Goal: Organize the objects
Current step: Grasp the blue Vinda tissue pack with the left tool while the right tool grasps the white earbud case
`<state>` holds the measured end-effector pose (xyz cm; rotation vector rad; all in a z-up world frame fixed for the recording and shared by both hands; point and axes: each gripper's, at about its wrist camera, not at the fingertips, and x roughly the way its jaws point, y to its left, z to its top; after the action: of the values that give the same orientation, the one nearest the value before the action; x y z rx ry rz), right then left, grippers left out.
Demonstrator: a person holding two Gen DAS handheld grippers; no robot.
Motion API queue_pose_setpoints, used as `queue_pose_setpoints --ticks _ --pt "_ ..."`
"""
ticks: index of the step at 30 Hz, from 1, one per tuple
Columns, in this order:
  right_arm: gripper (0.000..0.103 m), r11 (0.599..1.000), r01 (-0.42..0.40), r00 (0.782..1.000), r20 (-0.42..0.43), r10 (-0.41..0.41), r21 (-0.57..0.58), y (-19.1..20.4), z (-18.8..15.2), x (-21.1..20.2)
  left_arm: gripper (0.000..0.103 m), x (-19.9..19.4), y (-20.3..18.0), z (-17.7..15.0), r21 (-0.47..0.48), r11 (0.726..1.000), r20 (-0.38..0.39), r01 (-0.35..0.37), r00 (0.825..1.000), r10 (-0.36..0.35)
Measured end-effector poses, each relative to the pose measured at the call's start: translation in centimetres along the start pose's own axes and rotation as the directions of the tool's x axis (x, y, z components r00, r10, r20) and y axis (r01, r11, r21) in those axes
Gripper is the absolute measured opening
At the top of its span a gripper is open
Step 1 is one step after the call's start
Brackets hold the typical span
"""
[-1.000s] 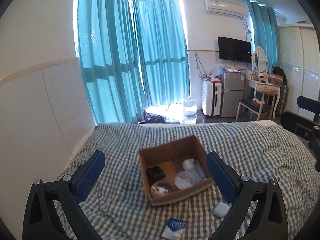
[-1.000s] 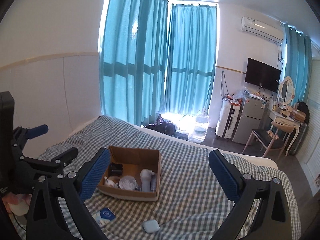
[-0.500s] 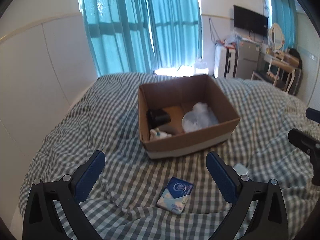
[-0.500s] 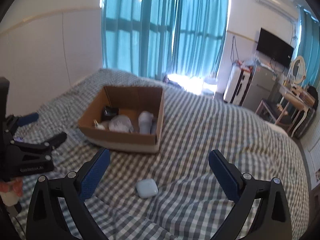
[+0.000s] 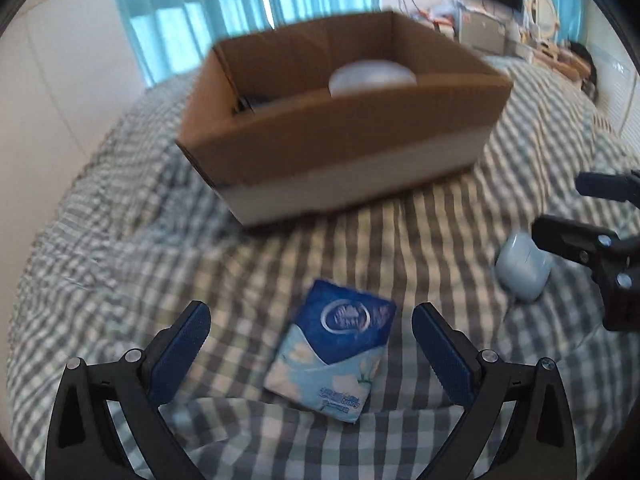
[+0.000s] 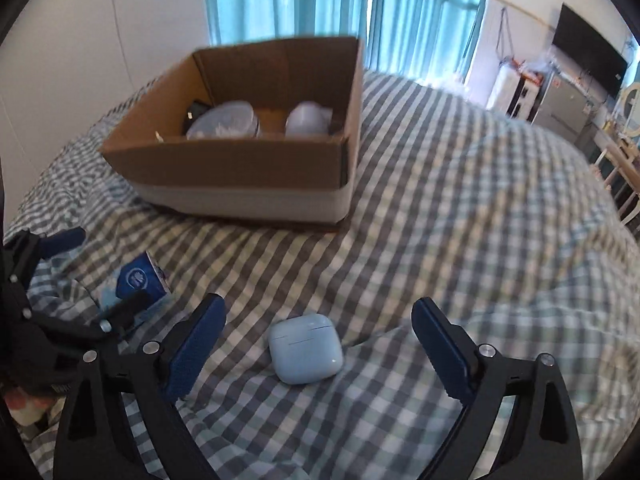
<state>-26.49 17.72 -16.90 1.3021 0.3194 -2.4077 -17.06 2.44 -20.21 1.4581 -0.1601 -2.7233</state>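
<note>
A blue tissue pack [image 5: 334, 350] lies on the checked bedspread between the open fingers of my left gripper [image 5: 310, 320], untouched. It also shows in the right wrist view [image 6: 136, 282]. A pale blue earbud case [image 6: 305, 347] lies between the open fingers of my right gripper [image 6: 318, 316], untouched; it also shows in the left wrist view [image 5: 522, 266]. An open cardboard box [image 5: 340, 148] stands just beyond both, also in the right wrist view [image 6: 248, 168]. It holds round plastic containers [image 6: 224, 122] and a dark item.
The checked bedspread [image 6: 460, 208] is rumpled around both items. The right gripper's frame [image 5: 592, 240] shows at the right edge of the left wrist view. A white wall [image 6: 100, 32], teal curtains [image 6: 400, 8], a TV and furniture lie beyond the bed.
Both grippers have dropped and moved forward toward the bed. The tissue pack now sits between the left fingers and the earbud case between the right fingers. The box looms closer.
</note>
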Motion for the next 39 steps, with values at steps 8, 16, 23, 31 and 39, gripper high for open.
queue_pose_setpoints --ticks 8,16,23,31,39 --pt "0.072 0.999 0.03 0.988 -0.153 -0.033 -0.026 0.9 -0.9 4.4 0.103 3.6 0.6 -1.0 -0.051 0.997 -0.145 0.052 0.988 -0.059" --pt "0.053 0.998 0.044 0.981 -0.185 -0.051 -0.043 1.6 -1.7 4.8 0.093 3.1 0.7 -1.5 -0.064 0.994 -0.125 0.088 0.988 -0.095" --pt "0.053 0.993 0.078 0.978 -0.188 -0.094 -0.093 3.0 -2.7 4.3 0.072 2.2 0.0 -2.1 -0.047 0.993 -0.103 0.109 0.988 -0.114" --pt "0.053 0.995 0.052 0.979 -0.194 -0.069 -0.087 3.5 -3.8 3.0 0.062 1.4 -1.5 -2.8 -0.04 0.993 -0.105 0.115 0.987 -0.118" --pt "0.053 0.993 0.003 0.983 -0.181 -0.025 -0.119 5.8 -5.1 -0.1 0.061 -1.4 -2.9 -4.0 -0.007 0.99 -0.136 0.138 0.981 -0.138"
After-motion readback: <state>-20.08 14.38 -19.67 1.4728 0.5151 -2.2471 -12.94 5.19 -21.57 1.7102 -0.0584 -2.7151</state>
